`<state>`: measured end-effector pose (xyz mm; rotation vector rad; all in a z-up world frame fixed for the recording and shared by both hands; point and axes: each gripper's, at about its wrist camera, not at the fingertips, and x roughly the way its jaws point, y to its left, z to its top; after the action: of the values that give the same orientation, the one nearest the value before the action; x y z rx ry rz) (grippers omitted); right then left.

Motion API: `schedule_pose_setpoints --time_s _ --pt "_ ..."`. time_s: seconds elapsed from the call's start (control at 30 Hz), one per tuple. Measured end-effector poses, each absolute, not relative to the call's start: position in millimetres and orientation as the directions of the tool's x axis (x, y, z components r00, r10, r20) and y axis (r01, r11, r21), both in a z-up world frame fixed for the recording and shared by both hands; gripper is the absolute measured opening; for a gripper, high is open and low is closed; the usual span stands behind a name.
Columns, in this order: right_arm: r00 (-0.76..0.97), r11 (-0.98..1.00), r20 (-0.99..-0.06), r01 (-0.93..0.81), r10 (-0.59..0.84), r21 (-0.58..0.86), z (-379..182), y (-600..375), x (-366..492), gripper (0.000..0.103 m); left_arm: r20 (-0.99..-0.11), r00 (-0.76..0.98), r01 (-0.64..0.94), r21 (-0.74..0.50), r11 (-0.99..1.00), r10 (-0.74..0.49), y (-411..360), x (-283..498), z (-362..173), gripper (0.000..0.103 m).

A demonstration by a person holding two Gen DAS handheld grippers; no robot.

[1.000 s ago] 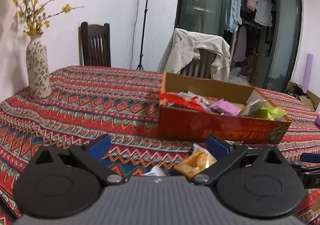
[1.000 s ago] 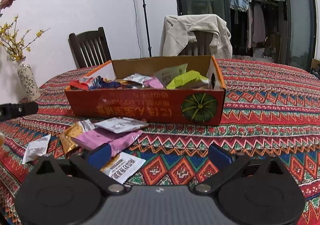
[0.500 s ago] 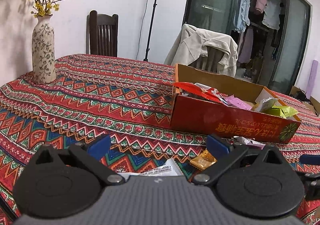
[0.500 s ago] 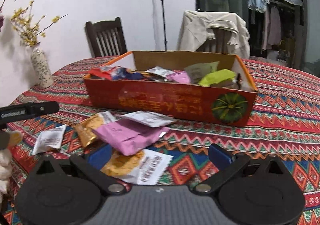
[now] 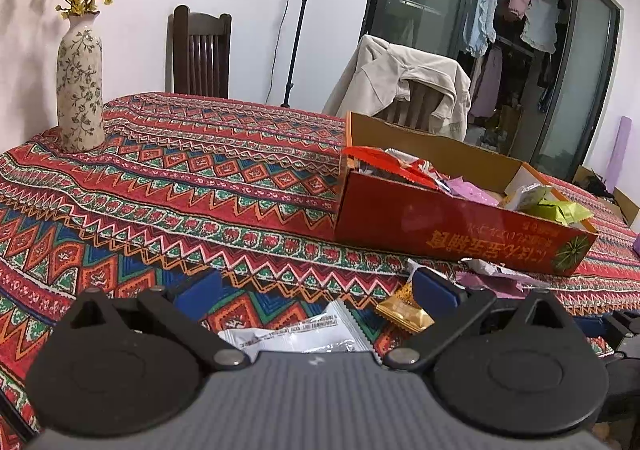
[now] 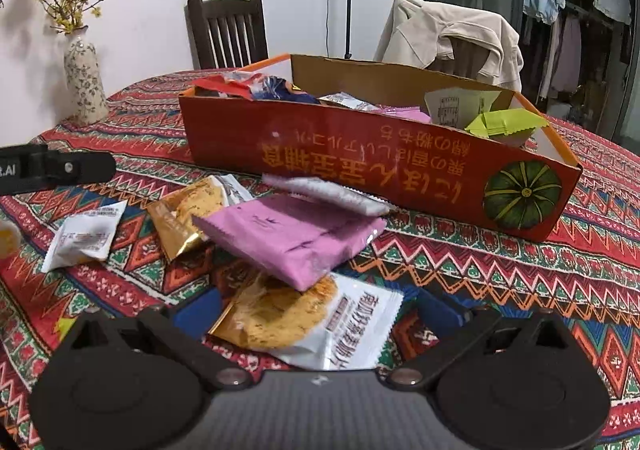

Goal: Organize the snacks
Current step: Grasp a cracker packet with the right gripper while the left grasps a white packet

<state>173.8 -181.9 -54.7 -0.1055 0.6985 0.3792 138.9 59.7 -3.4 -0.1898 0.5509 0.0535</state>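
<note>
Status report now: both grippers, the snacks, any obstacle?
Left gripper open over white packet. Right gripper open around cookie packet. Pink packet overlaps it.

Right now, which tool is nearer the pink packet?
Right. The right tool sits just below the pink packet, fingers open around the cookie packet under it. The left tool is off to its left.

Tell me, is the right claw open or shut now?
Open. The right claw has its two blue fingertips spread wide, either side of the cookie packet on the table.
</note>
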Motion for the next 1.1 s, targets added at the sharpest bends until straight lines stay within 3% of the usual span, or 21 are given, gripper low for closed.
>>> schedule_pose_setpoints --time_s 0.3,0.47,0.73,0.87,1.1 --pt "0.691 0.918 -0.644 -0.394 0.327 0.042 -54.8 -184.6 173.6 0.102 -0.532 0.846 -0.108 -0.163 0.981 0.004 59.2 138.8 -5.2 0.103" --pt "0.705 0.915 -0.624 -0.400 0.337 0.042 -52.3 -188.1 165.7 0.081 -0.541 0.841 -0.113 -0.175 0.978 0.000 62.0 140.3 -6.8 0.103" --pt "0.723 0.925 -0.608 -0.378 0.327 0.049 -49.8 -197.3 159.0 0.061 -0.551 0.835 -0.125 -0.191 0.973 -0.001 65.6 141.3 -8.3 0.103" --pt "0.745 0.935 -0.592 -0.352 0.308 0.044 -48.2 -204.5 154.2 0.054 -0.555 0.832 -0.130 -0.194 0.972 0.001 66.8 142.6 -8.8 0.103" --pt "0.793 0.955 -0.541 -0.286 0.279 0.073 -40.9 -223.0 151.0 0.052 -0.561 0.828 -0.144 -0.185 0.972 0.016 66.5 142.9 -8.1 0.103"
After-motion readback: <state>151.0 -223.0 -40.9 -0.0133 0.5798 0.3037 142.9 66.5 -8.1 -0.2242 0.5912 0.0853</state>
